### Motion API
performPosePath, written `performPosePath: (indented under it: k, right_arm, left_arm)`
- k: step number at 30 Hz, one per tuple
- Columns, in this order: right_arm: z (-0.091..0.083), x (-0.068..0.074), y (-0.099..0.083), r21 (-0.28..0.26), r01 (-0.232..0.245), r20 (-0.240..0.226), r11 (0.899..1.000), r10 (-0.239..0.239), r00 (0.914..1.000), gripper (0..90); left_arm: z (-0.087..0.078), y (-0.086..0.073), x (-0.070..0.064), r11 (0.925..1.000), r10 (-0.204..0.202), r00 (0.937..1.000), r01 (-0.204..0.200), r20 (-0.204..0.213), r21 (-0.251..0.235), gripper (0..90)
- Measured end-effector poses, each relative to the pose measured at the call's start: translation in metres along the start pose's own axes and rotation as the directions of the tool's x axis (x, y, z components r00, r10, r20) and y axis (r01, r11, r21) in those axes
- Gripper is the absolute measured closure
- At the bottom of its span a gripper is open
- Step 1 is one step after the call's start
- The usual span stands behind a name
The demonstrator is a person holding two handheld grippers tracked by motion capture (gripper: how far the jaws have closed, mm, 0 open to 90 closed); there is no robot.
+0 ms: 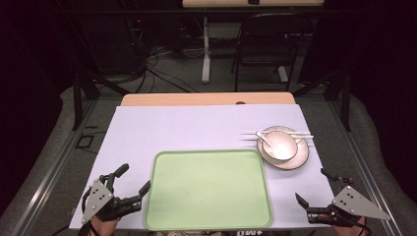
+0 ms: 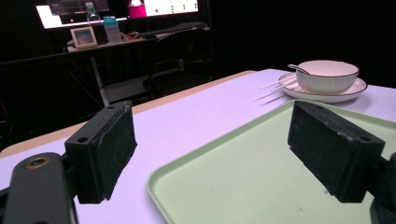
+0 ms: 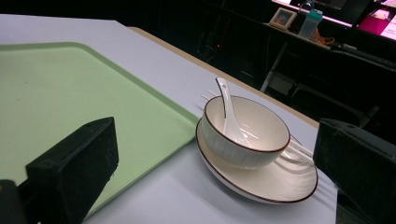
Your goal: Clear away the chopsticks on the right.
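A pale green tray point(image 1: 209, 189) lies bare at the table's near middle, also seen in the left gripper view point(image 2: 261, 172) and the right gripper view point(image 3: 56, 88). A white bowl point(image 1: 280, 145) with a white spoon point(image 1: 265, 139) in it sits on a white plate point(image 1: 301, 158) to the tray's far right. White chopsticks point(image 1: 251, 133) lie across the plate's far side. My left gripper point(image 1: 132, 181) rests open just left of the tray. My right gripper point(image 1: 314, 187) is open near the table's right front corner, short of the plate. The bowl point(image 3: 245, 135) and spoon point(image 3: 226, 105) lie ahead of its jaws.
A lilac cloth point(image 1: 187, 130) covers the table, with a wooden strip point(image 1: 206, 99) bare at the far edge. Beyond stand a black chair point(image 1: 263, 46) and a white table leg point(image 1: 205, 49). Cables run over the floor behind.
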State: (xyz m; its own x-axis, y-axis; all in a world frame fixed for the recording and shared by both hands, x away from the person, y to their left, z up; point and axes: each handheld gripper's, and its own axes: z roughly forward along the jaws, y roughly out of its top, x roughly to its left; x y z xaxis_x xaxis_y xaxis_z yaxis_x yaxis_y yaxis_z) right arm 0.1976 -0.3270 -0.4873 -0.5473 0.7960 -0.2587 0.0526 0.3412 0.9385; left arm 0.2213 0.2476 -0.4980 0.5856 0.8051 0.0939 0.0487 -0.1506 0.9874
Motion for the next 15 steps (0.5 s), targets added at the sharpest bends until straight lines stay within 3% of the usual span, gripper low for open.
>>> performPosePath:
  k: [15]
  right_arm:
    - [0.0046,-0.0032,-0.0013,0.04,-0.014,-0.004,0.999,0.015,0.9999,0.0]
  left_arm:
    - [0.0002,-0.0001,-0.0005,1.0,0.001,1.0,-0.001,0.001,-0.001,15.1]
